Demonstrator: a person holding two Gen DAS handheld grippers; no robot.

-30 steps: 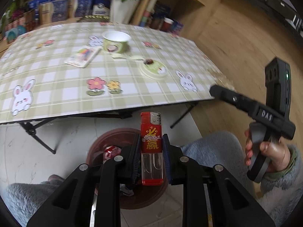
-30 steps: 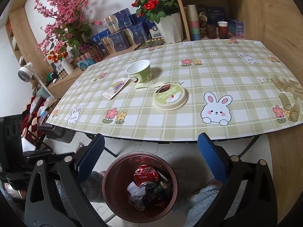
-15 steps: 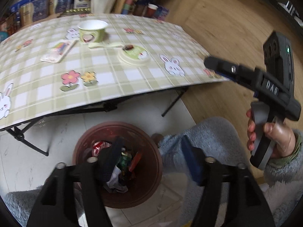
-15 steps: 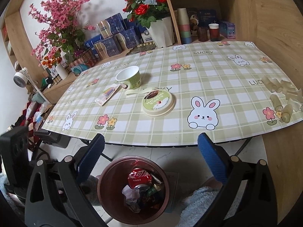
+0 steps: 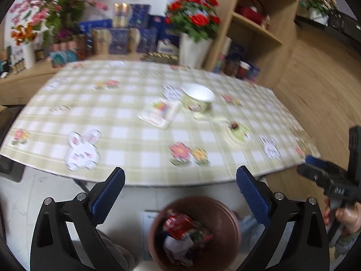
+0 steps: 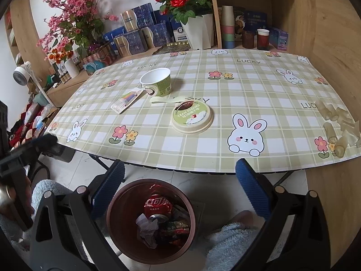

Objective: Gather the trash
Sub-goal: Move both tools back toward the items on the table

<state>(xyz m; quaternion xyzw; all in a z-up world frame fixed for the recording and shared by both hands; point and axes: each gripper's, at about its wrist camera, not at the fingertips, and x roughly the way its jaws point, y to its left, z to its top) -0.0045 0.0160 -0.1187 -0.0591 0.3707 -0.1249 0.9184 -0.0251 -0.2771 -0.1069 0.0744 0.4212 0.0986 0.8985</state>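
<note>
The left gripper hangs above the brown bin with its jaws opening to their widest and nothing between them. The right gripper is likewise spread wide and empty, also over the bin, which stands on the floor just in front of the table's near edge.

Taking the bin as the landmark: beyond it and up on the checked tablecloth lies the remaining trash. Nearest is the round yogurt lid, flat and printed side up, roughly straight ahead of the right gripper's fingers. Just behind it lies a pale strip (probably a peeled seal or a spoon, hard to tell), its long axis running across the table. Further back and to the left are the open yogurt cup, upright, and a flat colourful packet, its long axis slanting away to the right.

The lid likely suits the right hand, being almost in line with its fingers; the packet lies closer to the left gripper's side. A flat lid offers little edge to pinch.
</note>
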